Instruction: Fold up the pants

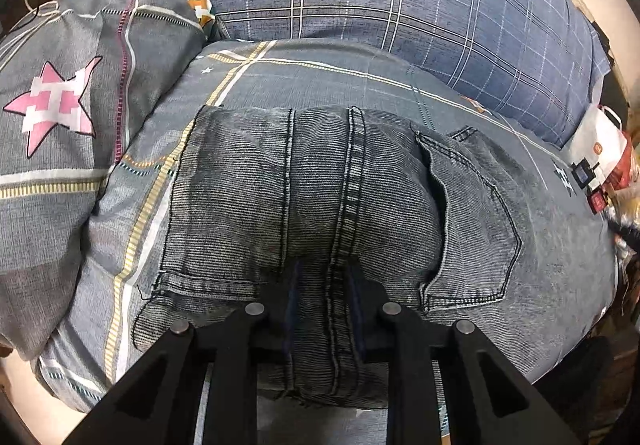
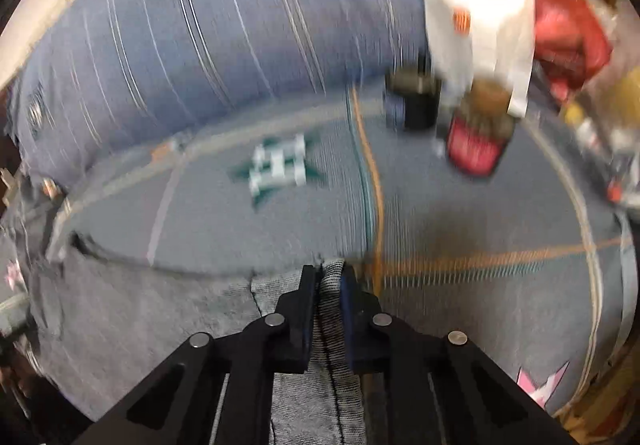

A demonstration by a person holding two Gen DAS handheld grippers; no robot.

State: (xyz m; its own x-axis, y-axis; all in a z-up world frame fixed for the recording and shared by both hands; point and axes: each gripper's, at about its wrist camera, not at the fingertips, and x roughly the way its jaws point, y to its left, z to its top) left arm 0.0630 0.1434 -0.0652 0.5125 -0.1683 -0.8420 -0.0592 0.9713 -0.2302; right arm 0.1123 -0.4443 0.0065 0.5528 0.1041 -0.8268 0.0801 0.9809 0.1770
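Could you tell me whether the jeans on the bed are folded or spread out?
Folded: the jeans lie doubled in a compact block.

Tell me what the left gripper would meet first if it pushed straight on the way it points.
The jeans. The left gripper already has a seamed fold of denim between its fingers, so it would probably press further into the folded pants, with the patterned bedcover beyond.

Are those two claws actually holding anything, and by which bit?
Both hold the jeans. The left gripper pinches a thick seamed fold near the back pocket. The right gripper is shut on a stitched edge.
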